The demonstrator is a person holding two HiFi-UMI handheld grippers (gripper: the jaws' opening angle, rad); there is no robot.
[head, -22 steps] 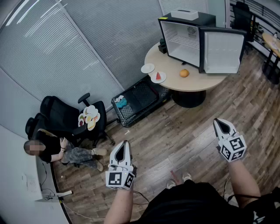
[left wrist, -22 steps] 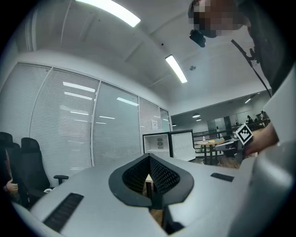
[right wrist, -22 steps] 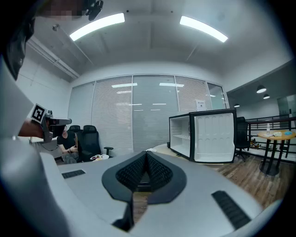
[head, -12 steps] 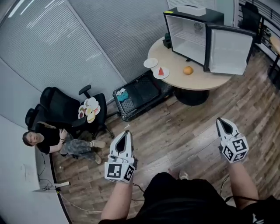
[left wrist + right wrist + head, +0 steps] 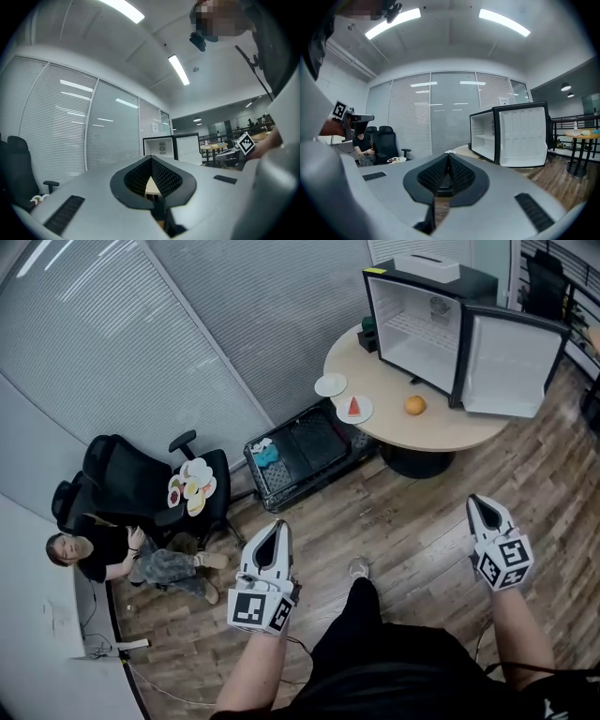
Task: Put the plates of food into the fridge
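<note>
Waiting on the round table [image 5: 441,432], 2 small white plates sit touching or nearly so, near the open side of a mini fridge [image 5: 422,329]. The nearer plate [image 5: 353,409] carries a red wedge, probably watermelon; the farther plate [image 5: 330,384] looks bare from this height. An orange [image 5: 415,405] lies loose between them and the fridge. The fridge door [image 5: 511,367] hangs wide open, showing a white, apparently empty interior with a shelf, so it seems ready for loading. More plates of mixed food [image 5: 192,488] are heaped on the seat of a black office chair [image 5: 122,479], well apart from the table, so these appear to need the longer carry. A black crate [image 5: 300,451] rests on the wood floor between chair and table, and a seated person [image 5: 94,554] is low beside the chair.

The operator stands well back from everything. The left gripper [image 5: 277,527] has its jaws together with nothing between them, and the right gripper [image 5: 475,501] is likewise fully closed and empty. Both are held out in front at about waist height, pointing roughly toward the table, a carrying posture that suggests an approach with no plate yet picked up.
</note>
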